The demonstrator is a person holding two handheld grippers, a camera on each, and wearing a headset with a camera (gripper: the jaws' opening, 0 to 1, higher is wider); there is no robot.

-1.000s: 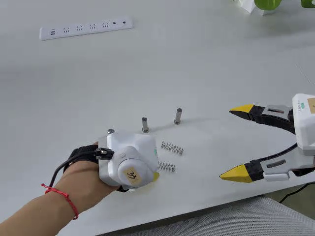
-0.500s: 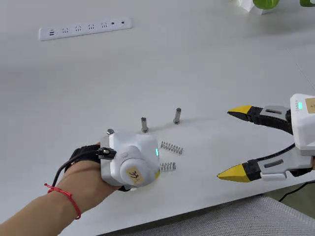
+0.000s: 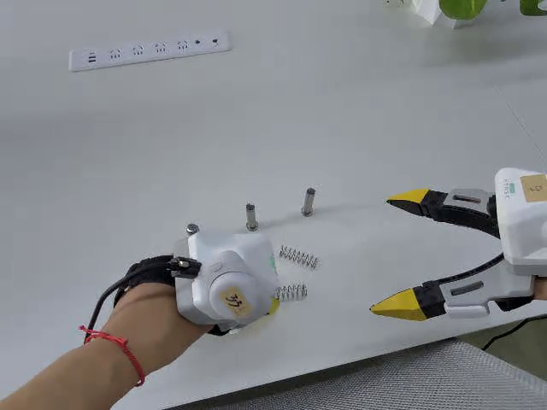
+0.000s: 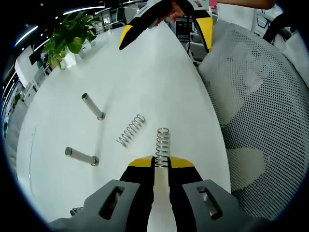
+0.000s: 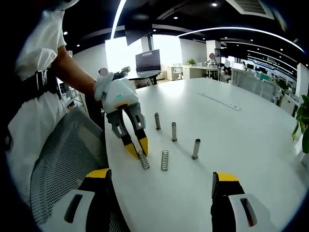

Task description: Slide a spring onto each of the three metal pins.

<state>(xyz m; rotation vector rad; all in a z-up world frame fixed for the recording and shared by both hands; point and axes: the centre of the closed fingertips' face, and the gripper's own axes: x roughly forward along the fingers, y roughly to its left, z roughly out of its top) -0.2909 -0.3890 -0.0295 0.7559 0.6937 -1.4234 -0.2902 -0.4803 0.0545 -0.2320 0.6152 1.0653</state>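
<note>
Two bare metal pins (image 3: pixel 308 202) (image 3: pixel 251 216) stand upright on the white table; just the top of a third pin (image 3: pixel 192 229) shows behind my left gripper (image 3: pixel 273 301). In the right gripper view that third pin (image 5: pixel 157 121) looks coiled, as if a spring sits on it. My left gripper (image 4: pixel 161 161) is shut on the near end of a spring (image 4: pixel 162 142) that lies flat on the table. A second spring (image 4: pixel 131 130) (image 3: pixel 299 257) lies loose beside it. My right gripper (image 3: pixel 402 252) (image 5: pixel 161 176) hovers wide open to the right, holding nothing.
A white power strip (image 3: pixel 149 49) lies at the far left of the table. A potted green plant (image 3: pixel 461 8) stands at the far right corner. A mesh chair (image 3: pixel 444 380) sits below the table's near edge.
My left gripper has edged forward and shut on the nearer spring's end. My right gripper has drifted slightly left, still open.
</note>
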